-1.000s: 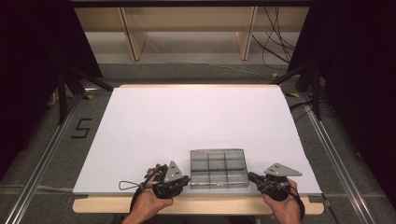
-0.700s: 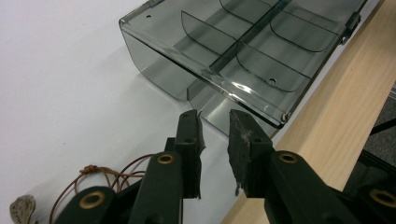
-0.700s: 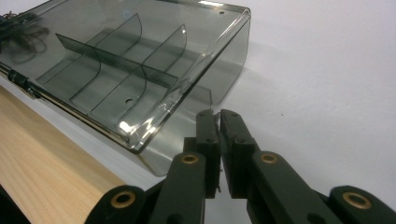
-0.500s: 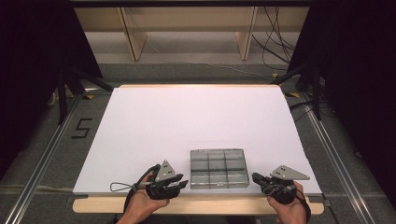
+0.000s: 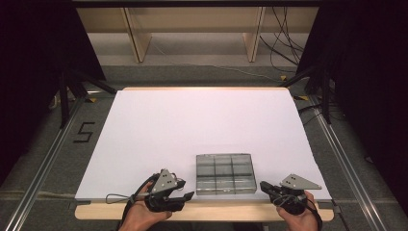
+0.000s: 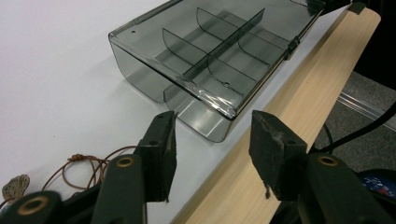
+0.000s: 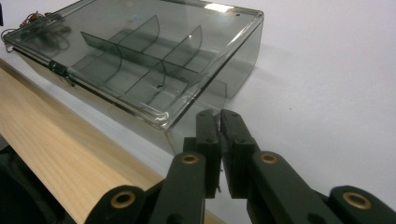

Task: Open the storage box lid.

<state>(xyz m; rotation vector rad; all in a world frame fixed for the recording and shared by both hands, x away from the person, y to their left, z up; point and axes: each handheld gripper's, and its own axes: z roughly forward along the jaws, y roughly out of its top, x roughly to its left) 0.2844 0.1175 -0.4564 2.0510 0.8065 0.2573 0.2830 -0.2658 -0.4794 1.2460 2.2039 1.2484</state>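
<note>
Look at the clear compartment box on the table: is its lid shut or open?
Shut. The lid lies flat over the smoky compartment box, its front latch is closed, and the dividers show through it.

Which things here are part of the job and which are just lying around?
In the job:
- clear plastic divider box, lid shut
- left gripper, jaws just opened, nothing between them
- right gripper, shut, empty, near the box corner

Lying about:
- brown cord on the white table
- wooden shelf behind
</note>
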